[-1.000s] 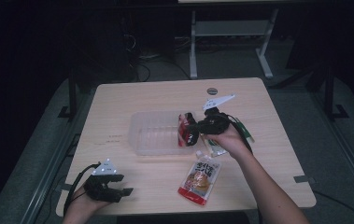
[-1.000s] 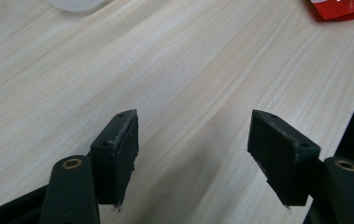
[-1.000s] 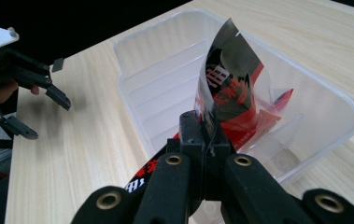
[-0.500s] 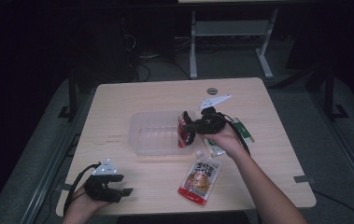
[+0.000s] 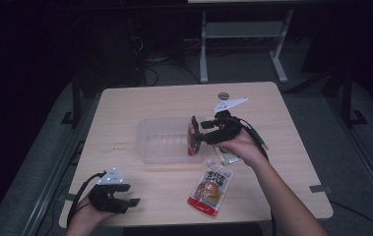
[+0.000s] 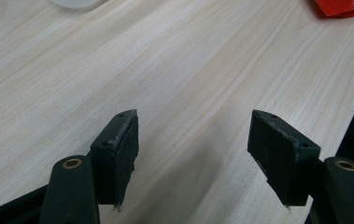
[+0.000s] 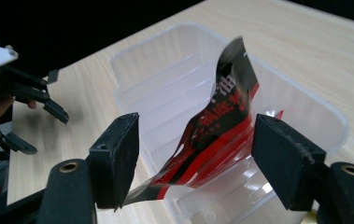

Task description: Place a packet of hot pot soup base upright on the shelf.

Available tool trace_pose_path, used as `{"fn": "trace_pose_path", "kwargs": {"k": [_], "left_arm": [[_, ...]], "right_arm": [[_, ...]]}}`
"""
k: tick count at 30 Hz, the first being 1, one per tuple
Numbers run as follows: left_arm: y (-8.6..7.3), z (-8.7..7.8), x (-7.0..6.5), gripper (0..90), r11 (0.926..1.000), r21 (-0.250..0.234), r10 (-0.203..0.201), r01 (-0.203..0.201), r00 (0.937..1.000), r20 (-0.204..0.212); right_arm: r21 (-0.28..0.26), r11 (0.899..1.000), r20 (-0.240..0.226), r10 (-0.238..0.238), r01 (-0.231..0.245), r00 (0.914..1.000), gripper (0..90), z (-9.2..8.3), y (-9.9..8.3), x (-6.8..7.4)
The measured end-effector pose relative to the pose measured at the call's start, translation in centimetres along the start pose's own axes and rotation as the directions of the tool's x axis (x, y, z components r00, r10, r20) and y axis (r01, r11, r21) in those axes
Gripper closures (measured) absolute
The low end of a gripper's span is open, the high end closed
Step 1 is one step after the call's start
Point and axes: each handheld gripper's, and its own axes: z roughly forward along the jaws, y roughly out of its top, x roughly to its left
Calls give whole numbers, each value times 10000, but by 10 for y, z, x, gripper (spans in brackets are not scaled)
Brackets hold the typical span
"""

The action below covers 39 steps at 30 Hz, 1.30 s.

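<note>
Over the tub (image 5: 167, 140) near the desk's middle, the right gripper (image 7: 195, 161) has just been opening; the red packet (image 7: 221, 126) slumps between parted jaws, tipping over the tub's right rim. Best lift clear slowly. Left gripper (image 6: 193, 154) idles open, empty, near the front-left corner.

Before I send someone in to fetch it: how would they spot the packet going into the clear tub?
Find the clear plastic tub mid-table. At its right end a red-and-black foil packet stands on edge over the rim, between the jaws of the right gripper, which have just been opening. Unlike the orange pouch lying flat nearer the person, it is upright and dark.
</note>
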Motion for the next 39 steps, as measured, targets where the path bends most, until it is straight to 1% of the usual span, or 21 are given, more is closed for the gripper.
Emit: {"fn": "trace_pose_path", "kwargs": {"k": [2, 3, 5, 6, 7, 8, 9, 10, 11, 12, 13, 15, 16, 19, 24, 28, 30, 32, 36, 38, 39], "left_arm": [[0, 0, 0, 333, 10000, 40, 34, -34, 10000, -9], [0, 0, 0, 333, 10000, 22, 21, -21, 10000, -8], [0, 0, 0, 334, 10000, -1, 17, -17, 10000, -21], [0, -1, 0, 334, 10000, -13, 9, -9, 10000, -20], [0, -1, 0, 334, 10000, 16, 27, -27, 10000, -25], [0, -1, 0, 333, 10000, 16, 18, -18, 10000, -32], [0, -1, 1, 333, 10000, 17, 45, -45, 10000, -40], [0, -1, 1, 333, 10000, 9, 63, -63, 10000, -43], [0, -1, 1, 334, 10000, 4, 63, -63, 10000, -42], [0, -1, 1, 333, 10000, 21, 49, -49, 10000, -29], [0, -1, 1, 334, 10000, 42, 24, -24, 10000, -23], [0, -1, 0, 334, 10000, 5, 11, -11, 10000, -28], [0, -1, 0, 334, 10000, -6, 58, -58, 10000, -38], [0, -1, 1, 334, 10000, 34, 89, -89, 10000, -31], [0, -1, 0, 334, 10000, -10, 33, -33, 10000, -24], [0, -1, 0, 334, 10000, -18, 57, -57, 10000, -41], [0, -1, 1, 334, 10000, -30, 37, -37, 10000, -42], [0, -2, 0, 334, 10000, -31, 13, -13, 10000, -36], [-1, -2, 0, 334, 10000, -39, 54, -54, 10000, -64], [0, -2, 0, 334, 10000, -36, 27, -27, 10000, -56], [0, -2, -1, 336, 10000, -33, 28, -28, 10000, -50]], "right_arm": [[-59, 10000, -24, 57, -58, 10000, 316, -5, 0, 2], [-99, 9999, -3, -34, 34, 10000, 338, -9, 0, 3], [-101, 9999, -40, -63, 63, 10000, 379, -14, -1, 6], [-90, 9999, -39, -114, 113, 9999, 444, -18, -1, 7], [-107, 9998, -82, -178, 177, 9998, 465, -20, -2, 9], [-218, 9995, -116, -228, 225, 9997, 517, -25, -2, 11], [-241, 9994, -240, -267, 261, 9994, 592, -29, -4, 14], [-284, 9991, -357, -325, 315, 9988, 611, -32, -5, 16], [-250, 9989, -506, -411, 398, 9979, 638, -34, -8, 18], [-98, 9988, -616, -489, 484, 9969, 660, -36, -11, 21], [16, 9982, -657, -592, 594, 9961, 677, -36, -15, 24], [185, 9972, -758, -715, 731, 9946, 759, -37, -23, 28], [300, 9959, -796, -829, 855, 9934, 781, -38, -26, 29], [553, 9936, -889, -936, 988, 9916, 800, -40, -40, 33], [666, 9943, -700, -784, 831, 9945, 740, -47, -55, 31], [767, 9953, -579, -555, 599, 9968, 667, -53, -68, 28], [993, 9936, -468, -500, 544, 9977, 626, -54, -75, 26], [1162, 9915, -311, -555, 588, 9980, 592, -55, -82, 25], [1395, 9883, 7, -619, 612, 9981, 456, -60, -99, 25], [1390, 9879, 337, -738, 685, 9967, 408, -64, -107, 25], [1403, 9884, 422, -652, 587, 9970, 379, -66, -112, 24]]}}
